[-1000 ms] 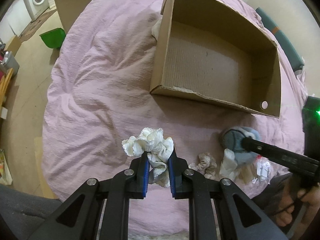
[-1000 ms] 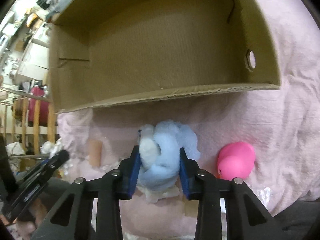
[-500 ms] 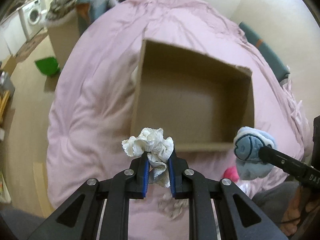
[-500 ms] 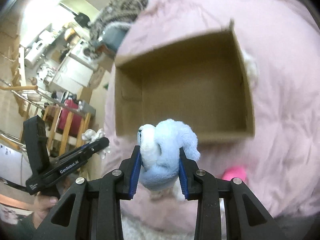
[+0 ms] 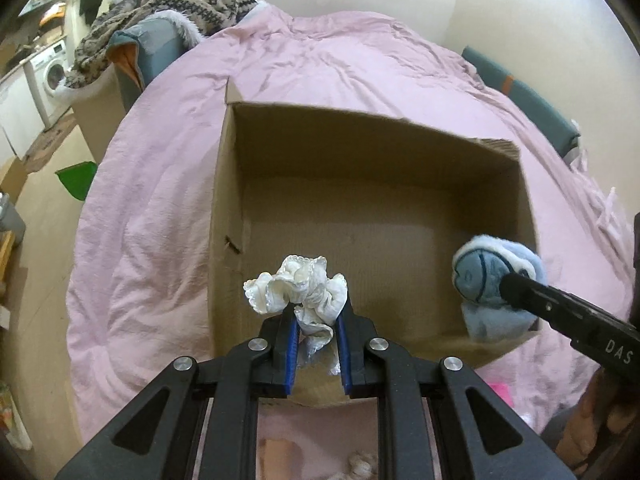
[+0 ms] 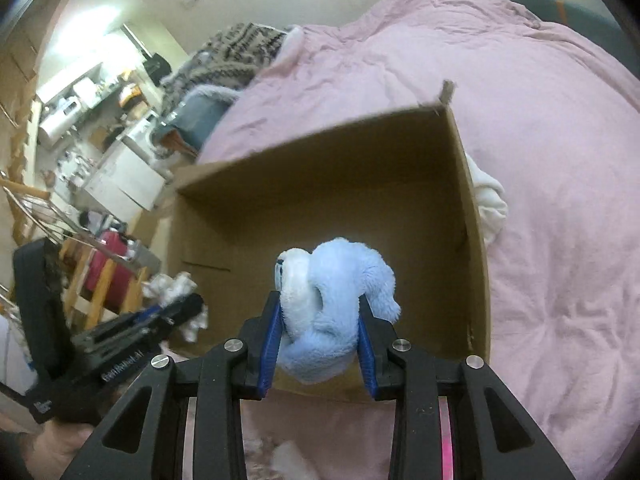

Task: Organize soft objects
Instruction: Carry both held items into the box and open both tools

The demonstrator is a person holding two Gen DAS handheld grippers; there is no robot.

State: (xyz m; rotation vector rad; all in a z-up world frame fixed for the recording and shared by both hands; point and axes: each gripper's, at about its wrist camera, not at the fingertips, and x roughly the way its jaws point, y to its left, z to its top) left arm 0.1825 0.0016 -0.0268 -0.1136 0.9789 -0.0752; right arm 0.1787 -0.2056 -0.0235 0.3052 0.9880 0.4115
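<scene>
The left tongs were clenched on a crumpled white lace cloth, held above the near edge of the open cardboard box that sat on a bed under a pink blanket. The right tongs gripped a light blue plush toy between their blue pads, over the near wall of the same box; in the left view the toy hung at the box's right near corner. The box floor looked bare. A white cloth lay on the blanket against one outer side of the box. A patterned knit garment was heaped beyond the bed.
</scene>
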